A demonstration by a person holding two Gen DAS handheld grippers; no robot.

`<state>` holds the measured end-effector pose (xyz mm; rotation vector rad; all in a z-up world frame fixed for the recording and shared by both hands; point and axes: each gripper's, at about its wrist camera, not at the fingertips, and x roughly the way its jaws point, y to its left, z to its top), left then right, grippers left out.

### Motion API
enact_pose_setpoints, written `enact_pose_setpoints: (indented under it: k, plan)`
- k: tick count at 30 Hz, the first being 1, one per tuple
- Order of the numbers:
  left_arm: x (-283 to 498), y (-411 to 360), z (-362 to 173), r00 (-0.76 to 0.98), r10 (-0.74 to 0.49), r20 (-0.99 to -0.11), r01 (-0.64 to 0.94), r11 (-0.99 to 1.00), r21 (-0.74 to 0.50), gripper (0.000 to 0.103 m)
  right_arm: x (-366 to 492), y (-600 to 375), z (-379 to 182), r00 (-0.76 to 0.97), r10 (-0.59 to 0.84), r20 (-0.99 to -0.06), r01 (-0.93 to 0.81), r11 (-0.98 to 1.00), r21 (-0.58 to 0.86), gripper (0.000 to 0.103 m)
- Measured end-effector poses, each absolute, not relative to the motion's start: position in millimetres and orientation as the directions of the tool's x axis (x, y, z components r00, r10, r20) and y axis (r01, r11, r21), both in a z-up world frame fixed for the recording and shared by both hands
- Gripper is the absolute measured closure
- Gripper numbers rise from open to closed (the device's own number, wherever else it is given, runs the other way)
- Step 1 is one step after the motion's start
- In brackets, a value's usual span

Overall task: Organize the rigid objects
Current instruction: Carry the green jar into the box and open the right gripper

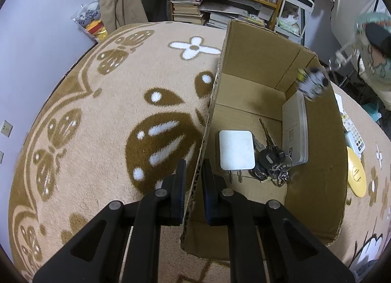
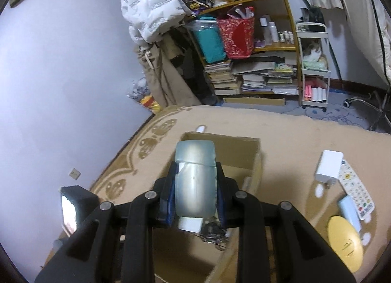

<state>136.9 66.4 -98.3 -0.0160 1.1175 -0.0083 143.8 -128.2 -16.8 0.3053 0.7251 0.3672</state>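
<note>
An open cardboard box (image 1: 317, 160) stands on a patterned tan carpet. My left gripper (image 1: 193, 168) is shut on the box's near wall, one finger inside and one outside. In the box lie a white charger (image 1: 235, 149), a bunch of keys (image 1: 271, 160) and a flat grey case (image 1: 295, 126). A blurred grey object (image 1: 312, 82) shows at the far right corner. My right gripper (image 2: 195, 173) hangs above the box (image 2: 220, 140), shut on a pale translucent bottle (image 2: 195, 185). The keys (image 2: 212, 234) show beneath it.
On the carpet right of the box lie a second white charger (image 2: 328, 165), a remote (image 2: 354, 190), a light blue case (image 2: 349, 212) and a yellow disc (image 2: 344, 243). A cluttered bookshelf (image 2: 244, 75), a white cart (image 2: 315, 67) and a hanging coat (image 2: 146, 9) stand behind.
</note>
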Motion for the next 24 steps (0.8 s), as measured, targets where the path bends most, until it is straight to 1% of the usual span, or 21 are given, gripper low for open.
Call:
enact_pose_setpoints:
  k: [5, 10, 14, 18, 24]
  plan:
    - [138, 69, -97, 0.436, -0.022, -0.9, -0.004, 1.0, -0.026, 0.091, 142, -114, -12, 0.685, 0.441, -0.58, -0.25, 0.89, 0.38, 0.074]
    - [138, 69, -97, 0.435, -0.023, -0.9, -0.004, 1.0, -0.028, 0.091, 147, -102, -33, 0.641, 0.429, -0.636, -0.248, 0.9, 0.358, 0.074]
    - [137, 69, -97, 0.437, -0.022, -0.899, -0.003, 1.0, -0.026, 0.091, 157, -102, -61, 0.585, 0.431, -0.687, -0.215, 0.899, 0.381, 0.074]
    - [137, 69, -96, 0.435, -0.026, -0.9, -0.007, 0.999, -0.032, 0.09, 161, -98, -84, 0.555, 0.387, -0.737, -0.203, 0.922, 0.331, 0.074]
    - [138, 69, -98, 0.437, -0.024, -0.899, -0.006, 1.0, -0.029, 0.09, 160, -96, -91, 0.539, 0.365, -0.759, -0.212, 0.931, 0.297, 0.074]
